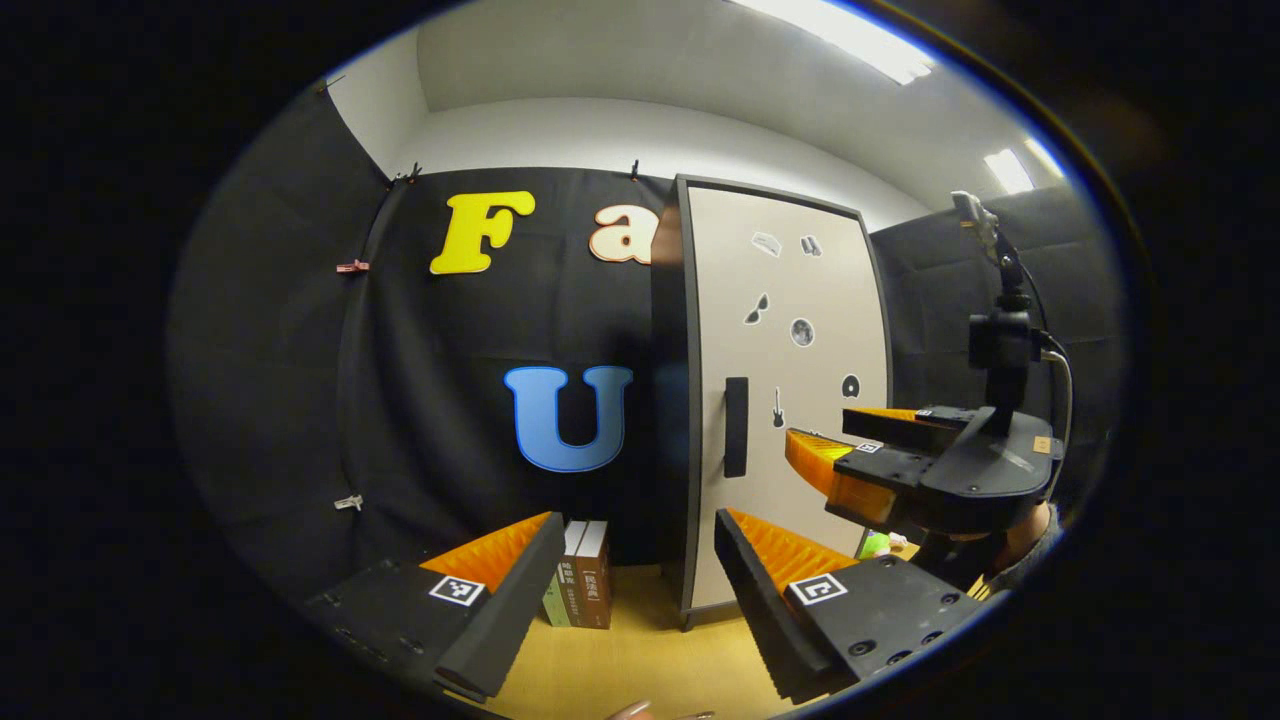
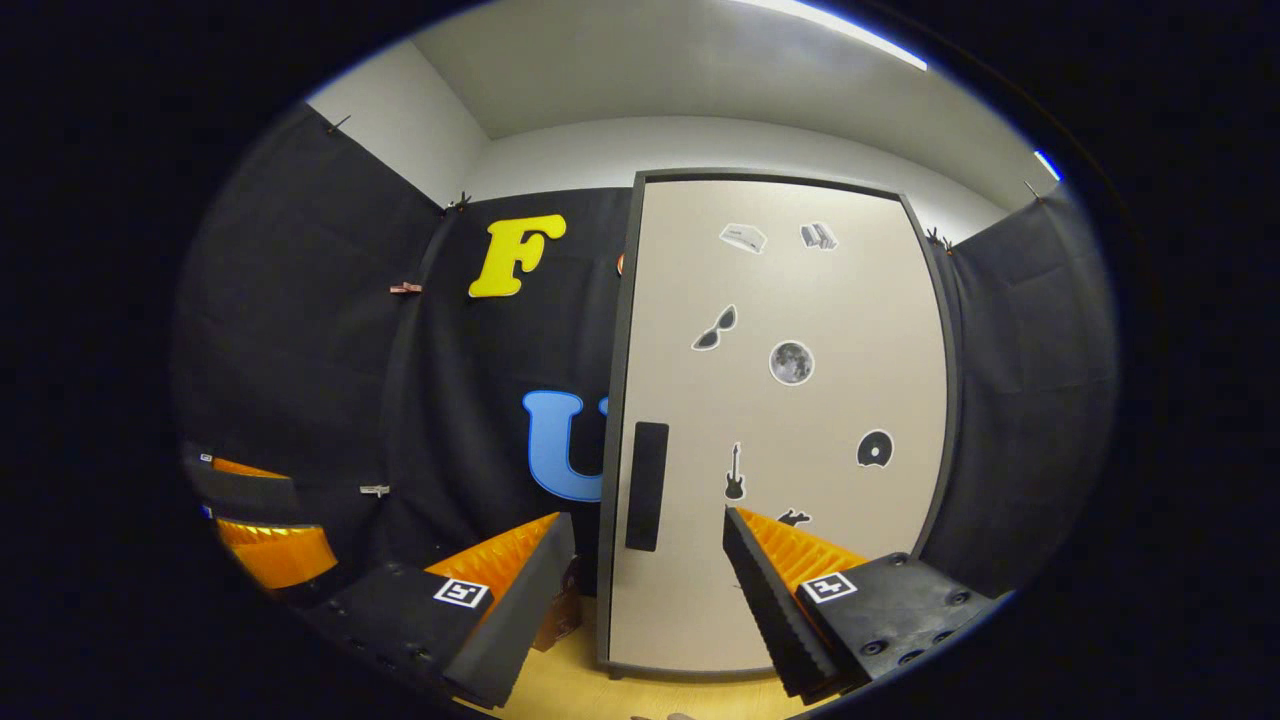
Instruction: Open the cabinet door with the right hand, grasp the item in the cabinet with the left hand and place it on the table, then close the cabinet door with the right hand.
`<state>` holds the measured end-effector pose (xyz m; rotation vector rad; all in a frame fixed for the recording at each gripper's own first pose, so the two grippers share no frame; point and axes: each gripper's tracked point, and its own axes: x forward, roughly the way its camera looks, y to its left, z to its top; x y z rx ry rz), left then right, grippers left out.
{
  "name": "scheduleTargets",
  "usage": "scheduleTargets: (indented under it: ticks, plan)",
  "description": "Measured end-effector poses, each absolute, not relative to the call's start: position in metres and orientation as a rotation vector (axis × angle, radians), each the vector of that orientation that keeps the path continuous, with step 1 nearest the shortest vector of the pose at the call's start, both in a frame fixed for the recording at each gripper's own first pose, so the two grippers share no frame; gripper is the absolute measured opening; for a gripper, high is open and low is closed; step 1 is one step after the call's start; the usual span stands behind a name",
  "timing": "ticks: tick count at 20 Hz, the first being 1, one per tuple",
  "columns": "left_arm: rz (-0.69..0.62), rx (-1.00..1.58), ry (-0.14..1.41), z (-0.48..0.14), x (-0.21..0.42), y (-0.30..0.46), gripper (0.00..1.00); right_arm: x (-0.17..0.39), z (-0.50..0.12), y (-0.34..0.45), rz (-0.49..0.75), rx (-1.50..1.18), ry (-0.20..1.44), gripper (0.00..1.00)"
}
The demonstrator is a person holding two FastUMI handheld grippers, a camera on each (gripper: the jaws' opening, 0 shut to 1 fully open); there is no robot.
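My left gripper view sits left of the cabinet (image 1: 785,400), facing the wall, with the door at an angle, near. My right gripper view faces the door (image 2: 780,420) square on, closer. Both share the door, its handle (image 2: 647,485) and the table (image 2: 570,680).

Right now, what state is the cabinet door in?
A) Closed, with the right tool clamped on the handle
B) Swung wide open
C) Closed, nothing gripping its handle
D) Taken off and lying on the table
C: the cabinet door sits flush in its frame, and the right tool is open, short of the dark handle.
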<state>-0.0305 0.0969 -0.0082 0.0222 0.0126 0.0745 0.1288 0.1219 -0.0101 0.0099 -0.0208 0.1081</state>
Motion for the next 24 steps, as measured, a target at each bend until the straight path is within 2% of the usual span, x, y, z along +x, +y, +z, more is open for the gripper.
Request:
scheduleTargets:
  ticks: [3, 9, 18, 21, 22, 23, 24]
  plan:
    - [0.095, 0.016, 0.021, -0.012, -0.026, 0.104, 0.95, 0.154, -0.008, 0.133, 0.141, 0.037, -0.055, 0.97]
    - [0.098, -0.015, 0.04, -0.018, -0.026, 0.114, 0.95, 0.197, -0.011, 0.13, 0.048, 0.009, -0.098, 0.96]
    - [0.151, -0.043, 0.064, -0.028, -0.028, 0.145, 0.95, 0.244, -0.038, 0.129, -0.032, 0.061, -0.053, 0.94]
    - [0.17, -0.059, 0.079, -0.033, -0.028, 0.154, 0.95, 0.253, -0.042, 0.127, -0.055, 0.066, -0.046, 0.87]
    - [0.177, -0.059, 0.081, -0.034, -0.029, 0.156, 0.95, 0.256, -0.045, 0.125, -0.063, 0.07, -0.043, 0.7]
    - [0.181, -0.059, 0.083, -0.035, -0.029, 0.158, 0.95, 0.259, -0.048, 0.125, -0.068, 0.079, -0.033, 0.7]
    - [0.182, -0.058, 0.083, -0.035, -0.029, 0.16, 0.95, 0.26, -0.05, 0.128, -0.061, 0.088, -0.027, 0.6]
